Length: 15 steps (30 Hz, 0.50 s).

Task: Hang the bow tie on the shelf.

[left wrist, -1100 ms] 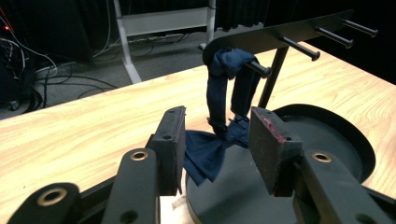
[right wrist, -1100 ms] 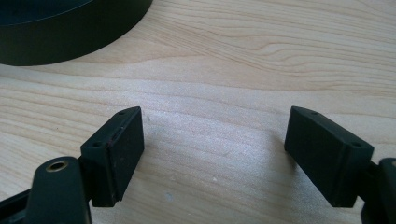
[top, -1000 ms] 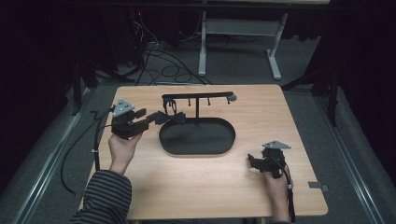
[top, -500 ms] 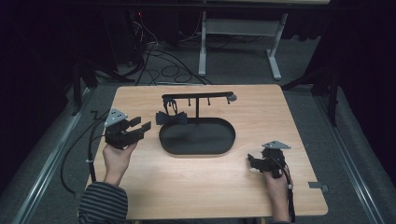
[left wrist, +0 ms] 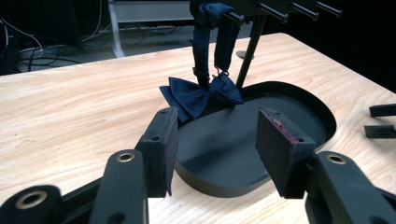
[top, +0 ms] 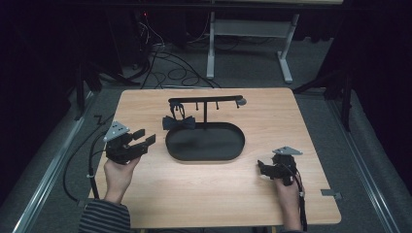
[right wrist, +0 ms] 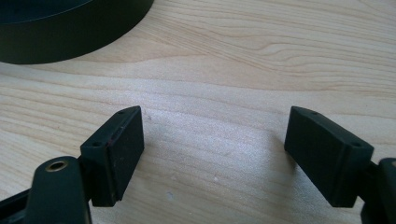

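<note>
**Wooden table, pale grain, rounded corners**

Light wood table (top: 209,194), set on grey carpeted floor (top: 311,73). Near its middle, a black oval tray (top: 233,153) lying flat, shallow rim, with an upright post and a peg bar (top: 204,100) rising at its far edge. A navy bow tie (top: 179,122) hanging from the bar's left end, resting at the tray's far-left rim.

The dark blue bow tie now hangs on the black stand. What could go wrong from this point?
1. The dark blue bow tie hangs by its strap from an end peg of the black stand; it might slip off if bumped.
2. The bow rests on the rim of the black oval tray, so moving the tray could drag it.
3. The open left gripper is near; a forward move may snag it.
</note>
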### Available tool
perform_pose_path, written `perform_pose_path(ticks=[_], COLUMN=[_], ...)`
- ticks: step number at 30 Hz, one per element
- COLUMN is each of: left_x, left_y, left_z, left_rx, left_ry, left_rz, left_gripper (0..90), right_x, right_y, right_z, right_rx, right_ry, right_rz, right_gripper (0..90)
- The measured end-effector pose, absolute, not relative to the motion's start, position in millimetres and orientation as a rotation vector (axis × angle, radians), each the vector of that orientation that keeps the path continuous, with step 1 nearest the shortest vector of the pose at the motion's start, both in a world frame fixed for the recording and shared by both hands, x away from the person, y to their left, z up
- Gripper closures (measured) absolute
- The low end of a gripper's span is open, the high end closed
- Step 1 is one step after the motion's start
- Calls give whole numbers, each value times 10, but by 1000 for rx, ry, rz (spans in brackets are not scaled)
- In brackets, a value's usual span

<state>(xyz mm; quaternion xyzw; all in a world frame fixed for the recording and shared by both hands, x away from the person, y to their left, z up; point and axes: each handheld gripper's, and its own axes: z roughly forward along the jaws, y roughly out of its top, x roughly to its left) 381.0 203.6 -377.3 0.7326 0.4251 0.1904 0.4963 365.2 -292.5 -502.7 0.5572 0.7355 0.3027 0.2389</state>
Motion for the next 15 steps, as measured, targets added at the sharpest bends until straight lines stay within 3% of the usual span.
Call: perform_pose_path(ticks=[15], left_x=[3678], left_y=[2082], left_z=[-3869], left_rx=[1788], left_ry=[1045], left_rz=[482], left_gripper=[487], right_x=[3653], right_y=[-2925], right_z=[-5027], right_rx=[1528], right_ry=[2012], right_rz=[829], right_gripper=[211])
